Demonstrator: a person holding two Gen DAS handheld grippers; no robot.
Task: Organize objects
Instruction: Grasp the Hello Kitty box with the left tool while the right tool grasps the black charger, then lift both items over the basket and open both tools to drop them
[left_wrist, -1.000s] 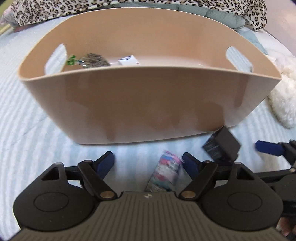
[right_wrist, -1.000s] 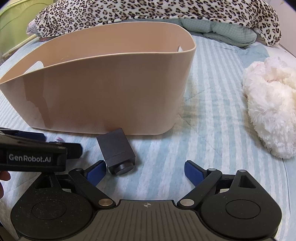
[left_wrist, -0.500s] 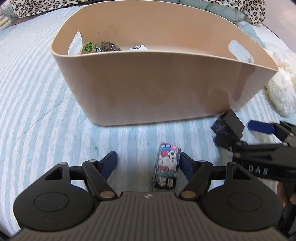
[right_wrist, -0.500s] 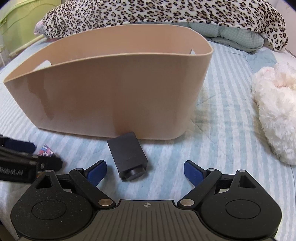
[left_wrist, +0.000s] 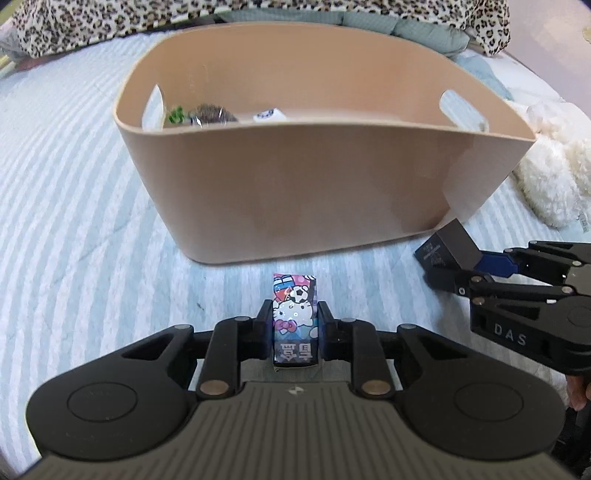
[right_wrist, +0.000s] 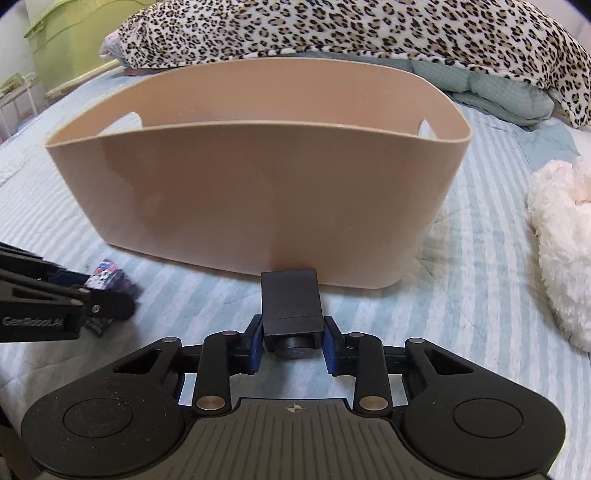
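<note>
1. Striped blue bedding (left_wrist: 74, 221) carries a beige basket (left_wrist: 314, 192); its near wall hides most of the contents.
2. Just before the basket, the left gripper (left_wrist: 294, 328) is clamped on a cartoon-print box (left_wrist: 294, 314).
3. Beside it, the right gripper (right_wrist: 291, 338) grips a black box (right_wrist: 290, 301), level and pointing at the basket.

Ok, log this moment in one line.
left gripper: shut on cartoon box | right gripper: shut on black box | basket: ahead

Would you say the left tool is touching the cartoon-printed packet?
Touching: in the left wrist view, both fingers of the left tool press the sides of the cartoon-printed packet.
</note>
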